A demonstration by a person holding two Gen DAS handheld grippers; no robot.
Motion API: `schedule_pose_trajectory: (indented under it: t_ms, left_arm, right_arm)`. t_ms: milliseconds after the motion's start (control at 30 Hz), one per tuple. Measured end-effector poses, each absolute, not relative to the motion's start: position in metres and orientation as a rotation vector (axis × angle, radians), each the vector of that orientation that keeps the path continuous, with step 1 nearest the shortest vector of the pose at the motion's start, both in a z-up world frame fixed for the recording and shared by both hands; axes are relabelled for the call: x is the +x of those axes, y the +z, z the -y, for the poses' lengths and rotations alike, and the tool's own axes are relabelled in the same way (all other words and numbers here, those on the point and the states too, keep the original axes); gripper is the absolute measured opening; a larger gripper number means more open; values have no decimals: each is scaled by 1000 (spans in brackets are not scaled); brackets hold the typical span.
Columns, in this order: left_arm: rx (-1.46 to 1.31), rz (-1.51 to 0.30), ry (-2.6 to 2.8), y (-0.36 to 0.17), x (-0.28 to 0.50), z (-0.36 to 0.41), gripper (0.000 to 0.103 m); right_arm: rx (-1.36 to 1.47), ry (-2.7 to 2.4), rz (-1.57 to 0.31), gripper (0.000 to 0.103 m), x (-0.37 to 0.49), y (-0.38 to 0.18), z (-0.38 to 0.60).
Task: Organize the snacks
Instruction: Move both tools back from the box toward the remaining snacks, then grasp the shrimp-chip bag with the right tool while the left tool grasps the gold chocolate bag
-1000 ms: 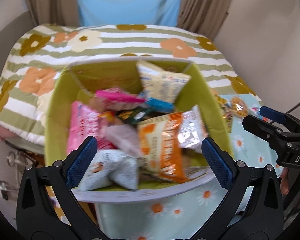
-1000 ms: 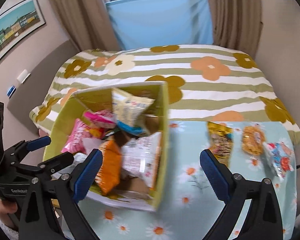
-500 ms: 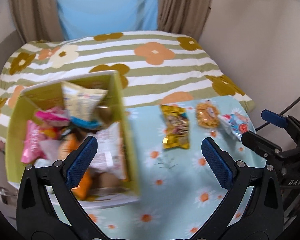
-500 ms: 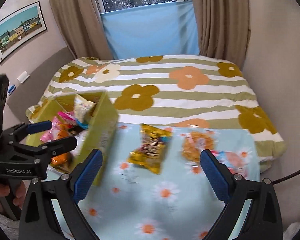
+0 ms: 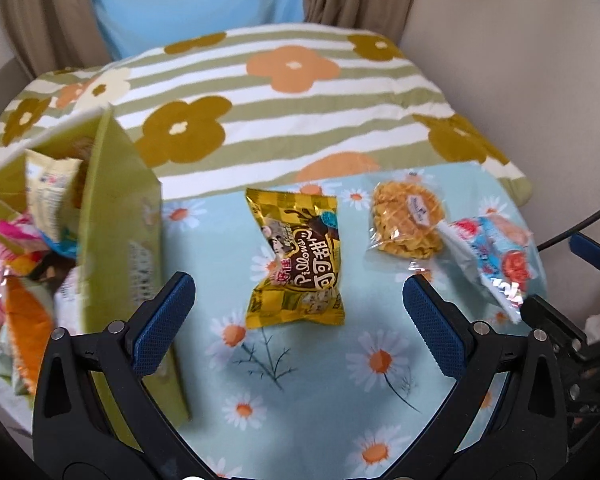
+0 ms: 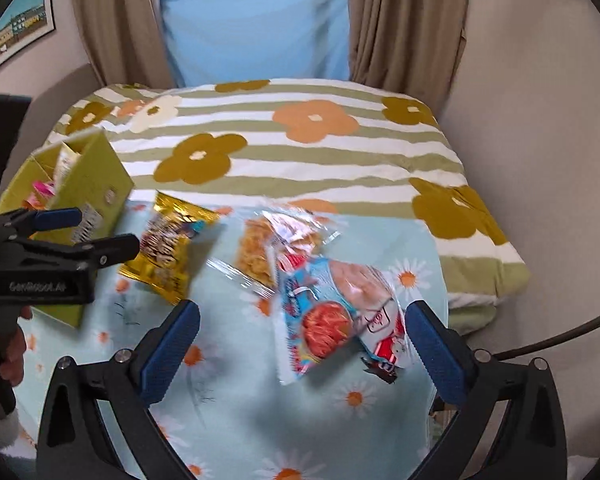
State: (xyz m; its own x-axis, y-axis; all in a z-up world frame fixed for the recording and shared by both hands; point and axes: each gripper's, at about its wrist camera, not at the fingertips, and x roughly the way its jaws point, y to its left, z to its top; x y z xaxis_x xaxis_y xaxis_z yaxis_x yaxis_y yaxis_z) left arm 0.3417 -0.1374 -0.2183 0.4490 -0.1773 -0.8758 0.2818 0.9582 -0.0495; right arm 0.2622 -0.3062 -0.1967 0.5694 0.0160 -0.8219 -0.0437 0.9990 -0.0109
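The gold packet (image 5: 296,258), printed "Pillows", lies mid-table on the daisy cloth (image 5: 300,380). "GenRobot" can just be made out on the left gripper (image 5: 298,332); it hangs wide open and empty over the packet. The right gripper (image 6: 302,346), equally wide and empty, brackets the blue packet (image 6: 340,316) at the table's right edge. The green box (image 5: 116,216) stands along the left edge; open cloth lies between.

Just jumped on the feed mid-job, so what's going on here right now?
Snacks are being sorted into the green box, already holding several packets. Three lie loose on the daisy cloth: a gold packet, a clear-wrapped waffle snack and a blue-and-red packet. The left gripper faces the gold one, the right gripper the blue-and-red; both jaws open, empty.
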Motion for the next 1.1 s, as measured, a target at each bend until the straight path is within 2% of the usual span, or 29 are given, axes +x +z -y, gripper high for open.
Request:
schedule_pose_trajectory:
  t_ms: [200, 400, 500, 633, 833, 1100]
  left_arm:
    - [113, -1149, -279, -269, 365, 144, 103]
    - [137, -1166, -272, -288, 376, 148, 103]
    - [166, -1178, -252, -293, 383, 149, 92]
    - [155, -1228, -263, -303, 391, 150, 65]
    - [143, -1233, -295, -305, 393, 151, 55]
    - [111, -1233, -300, -294, 392, 146, 54]
  right_arm:
    - [-75, -36, -1004, 102, 270, -227, 304]
    - [-109, -89, -1013, 102, 279, -242, 304]
    - [-127, -103, -1025, 102, 284, -248, 305]
    - [-162, -123, -1048, 102, 291, -257, 304]
    - [-213, -131, -1046, 102, 295, -262, 300]
    - [-264, -144, -1043, 102, 301, -270, 301]
